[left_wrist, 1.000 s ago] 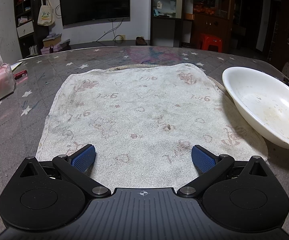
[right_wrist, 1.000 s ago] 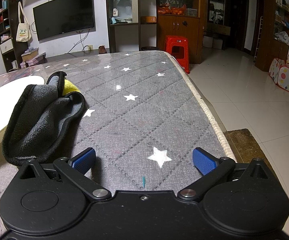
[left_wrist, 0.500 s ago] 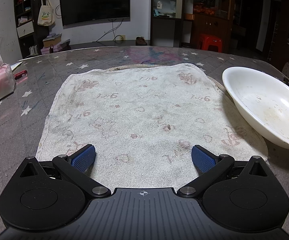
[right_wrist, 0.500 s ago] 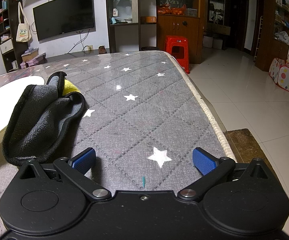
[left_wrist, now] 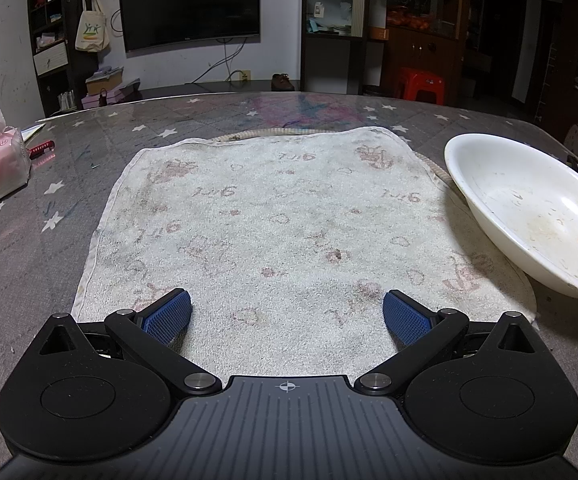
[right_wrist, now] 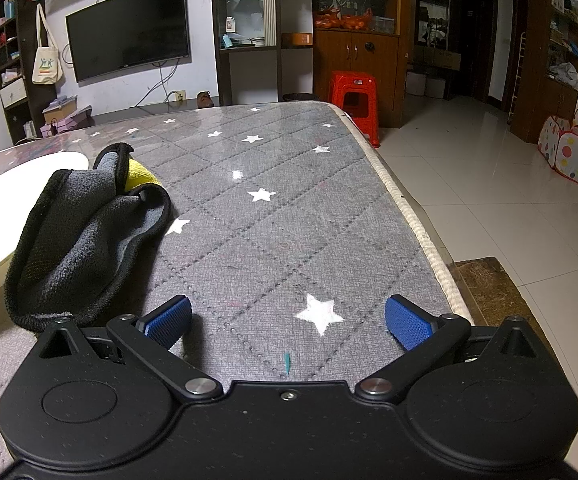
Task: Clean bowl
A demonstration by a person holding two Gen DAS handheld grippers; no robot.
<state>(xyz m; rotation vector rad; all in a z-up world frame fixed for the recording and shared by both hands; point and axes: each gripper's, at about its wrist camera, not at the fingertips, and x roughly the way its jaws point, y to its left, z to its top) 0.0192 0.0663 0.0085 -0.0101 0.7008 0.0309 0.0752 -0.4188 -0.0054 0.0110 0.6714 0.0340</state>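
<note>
Where terry towel point(left_wrist: 281, 236) lies flat, round glossy bowl point(left_wrist: 529, 216), crumpled fleecy cloth point(right_wrist: 85, 240)

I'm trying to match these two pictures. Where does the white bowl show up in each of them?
Left wrist view: the white bowl sits at the right edge, its near side resting on the pale towel.
Right wrist view: only part of the bowl shows at the far left, behind the dark cloth.
Shared landmark: the wall television appears in both views.
</note>
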